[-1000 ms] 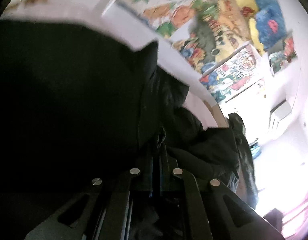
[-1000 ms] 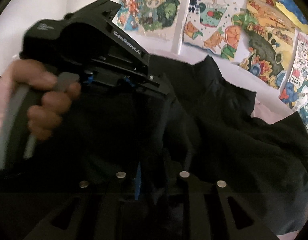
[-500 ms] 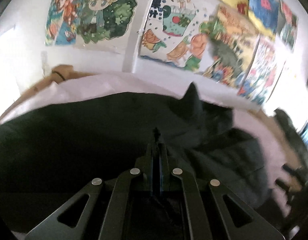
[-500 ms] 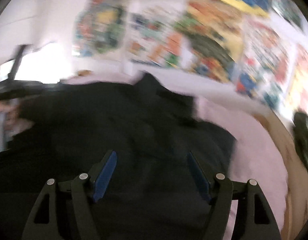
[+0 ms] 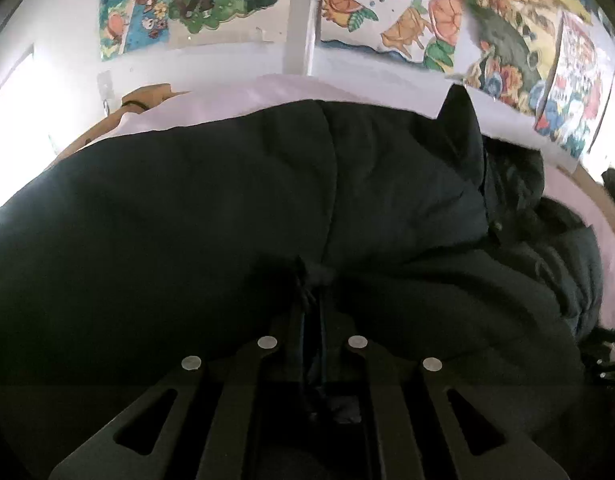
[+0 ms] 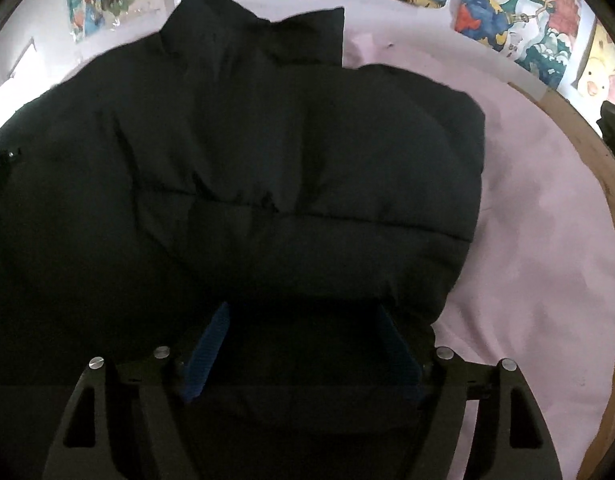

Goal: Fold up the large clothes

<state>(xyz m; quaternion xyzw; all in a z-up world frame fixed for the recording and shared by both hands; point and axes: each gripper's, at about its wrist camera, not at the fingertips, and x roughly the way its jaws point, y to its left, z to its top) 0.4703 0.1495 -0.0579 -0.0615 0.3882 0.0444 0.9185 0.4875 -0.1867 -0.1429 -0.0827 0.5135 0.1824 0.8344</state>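
A black padded jacket (image 5: 187,200) lies spread over a pink sheet (image 5: 247,96), its collar (image 5: 459,120) sticking up toward the wall. My left gripper (image 5: 311,280) is shut, with a bunch of the jacket's fabric pinched at its tips. In the right wrist view the jacket (image 6: 287,140) shows a folded, quilted panel with its collar at the top. My right gripper (image 6: 303,308) hangs low over the jacket's near part. Its jaws are opening, and the blue pads (image 6: 205,352) stand wide apart with fabric lying between them, not pressed.
The pink sheet (image 6: 547,240) covers a round surface with a wooden rim (image 6: 603,184). Colourful posters (image 6: 507,0) hang on the white wall behind. A dark object (image 6: 611,128) sits past the rim at the right.
My right gripper went from shut to wide open and swung right and down over the jacket. My left gripper sank with its pinch of fabric, and the jacket settled flatter.
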